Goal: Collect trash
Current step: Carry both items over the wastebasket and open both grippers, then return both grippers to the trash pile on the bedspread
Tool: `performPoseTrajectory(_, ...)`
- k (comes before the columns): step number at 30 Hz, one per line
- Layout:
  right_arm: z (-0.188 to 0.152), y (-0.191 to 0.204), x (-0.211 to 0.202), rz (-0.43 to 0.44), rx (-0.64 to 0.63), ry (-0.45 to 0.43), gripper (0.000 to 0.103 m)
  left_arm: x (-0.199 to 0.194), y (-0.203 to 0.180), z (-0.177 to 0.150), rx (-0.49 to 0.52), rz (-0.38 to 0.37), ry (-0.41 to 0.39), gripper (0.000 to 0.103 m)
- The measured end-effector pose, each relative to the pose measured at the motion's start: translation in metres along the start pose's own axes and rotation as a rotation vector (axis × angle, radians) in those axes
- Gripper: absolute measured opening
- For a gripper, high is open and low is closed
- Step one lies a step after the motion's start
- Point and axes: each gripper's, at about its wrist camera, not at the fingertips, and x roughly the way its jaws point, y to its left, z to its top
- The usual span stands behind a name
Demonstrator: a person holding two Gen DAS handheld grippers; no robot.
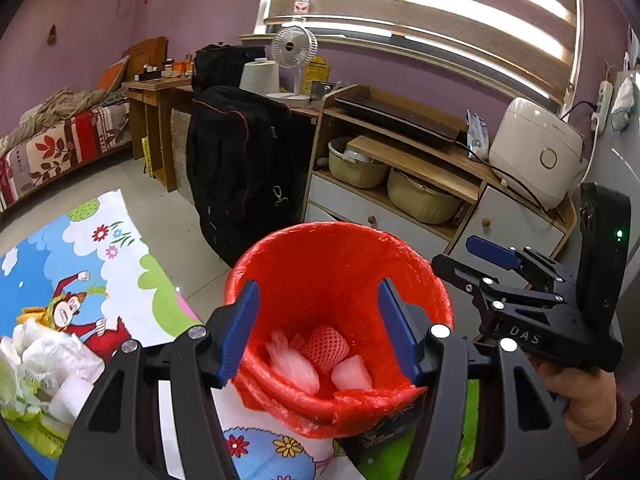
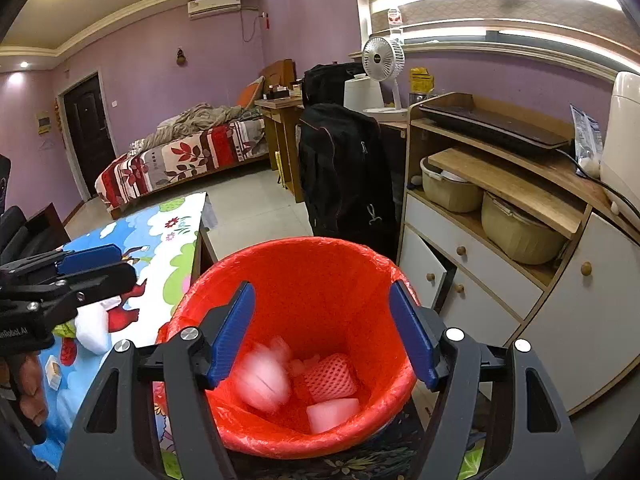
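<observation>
Left wrist view: both hand-held grippers, left (image 1: 318, 330) and right (image 2: 322, 334), hang open and empty over one red-lined bin (image 1: 416, 280). Inside it lie a net sleeve (image 1: 324, 344), a white block (image 1: 352, 372) and one blurred white piece (image 2: 262, 380). More white trash (image 1: 48, 364) sits on the surface (image 1: 132, 280), partly cut off.

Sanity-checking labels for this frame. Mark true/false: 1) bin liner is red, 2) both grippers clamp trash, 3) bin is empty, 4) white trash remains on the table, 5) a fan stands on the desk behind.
1) True: the bin has a red liner.
2) False: left gripper and right gripper are open, nothing between the pads.
3) False: a foam net and white pieces lie inside.
4) True: white trash on the table.
5) True: fan.
</observation>
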Motion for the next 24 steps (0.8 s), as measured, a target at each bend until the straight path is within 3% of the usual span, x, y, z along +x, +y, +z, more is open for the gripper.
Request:
performPoseTrajectory(2, -0.002, 0.002, -0.002, 0.005, 0.0, -0.007, 0.074, -0.007, 0.002, -0.004, -0.003, 0.014, -0.008, 0.059)
performPoseTrajectory(13, -0.013, 0.03, -0.007, 0.055, -0.023, -0.004, 0.075, -0.058, 0.016, -0.029, -0.007, 0.105, -0.083, 0.059)
performPoseTrajectory(24, -0.024, 0.076, -0.011, 0.146, -0.067, -0.008, 0.079, -0.106, 0.056, -0.056, -0.073, 0.217, -0.142, 0.061)
